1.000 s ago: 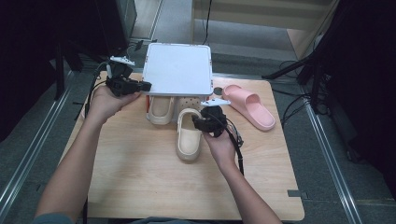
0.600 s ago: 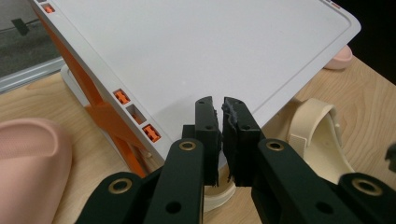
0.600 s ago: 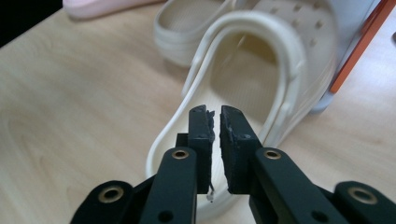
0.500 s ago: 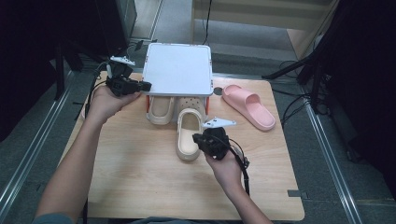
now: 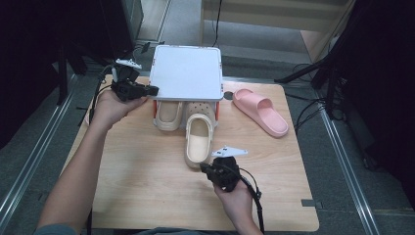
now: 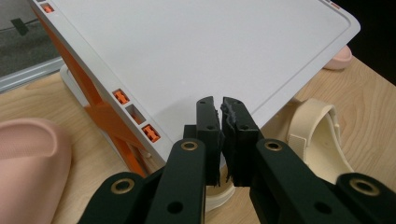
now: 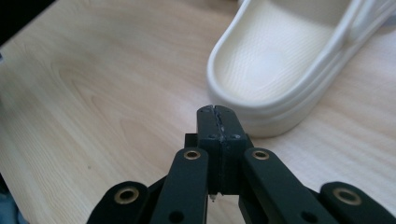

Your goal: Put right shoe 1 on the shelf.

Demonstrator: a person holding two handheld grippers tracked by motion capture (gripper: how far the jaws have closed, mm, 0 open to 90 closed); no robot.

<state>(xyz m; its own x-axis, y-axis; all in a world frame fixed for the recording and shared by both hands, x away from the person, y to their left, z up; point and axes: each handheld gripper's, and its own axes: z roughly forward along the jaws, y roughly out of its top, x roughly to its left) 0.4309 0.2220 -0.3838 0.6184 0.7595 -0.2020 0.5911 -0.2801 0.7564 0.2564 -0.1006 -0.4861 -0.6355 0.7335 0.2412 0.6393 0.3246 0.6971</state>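
A: Start with the cream slipper (image 5: 198, 140). Where does it lie?

B: On the wooden table (image 5: 147, 196), toe tucked under the front edge of the white shoe rack (image 5: 186, 73), heel pointing back toward the person. A second cream slipper (image 5: 168, 114) lies beside it, further under the rack.

A: And the right gripper (image 5: 204, 169)?

B: Just beside the slipper's heel, apart from it. The high view sets it at the heel end; the right gripper view (image 7: 217, 112) adds what that one cannot: the jaws are pressed flat together with nothing between them, tips close to the heel's rim but not touching.

A: The left gripper (image 5: 152, 90)?

B: At the rack's left edge. From above you cannot tell what the jaws do. The left gripper view (image 6: 221, 103) shows them nearly together, only a thin slit left, lying over the corner of the rack's white top panel. Whether they pinch the panel's edge I cannot tell.

A: Anything else around the rack?

B: A pink slipper (image 5: 260, 110) to the right of the rack, well apart from the cream pair. The left gripper view shows the rack's orange side frame (image 6: 100, 112), barely seen from above, and a rounded pink thing (image 6: 30, 163) at its left edge.
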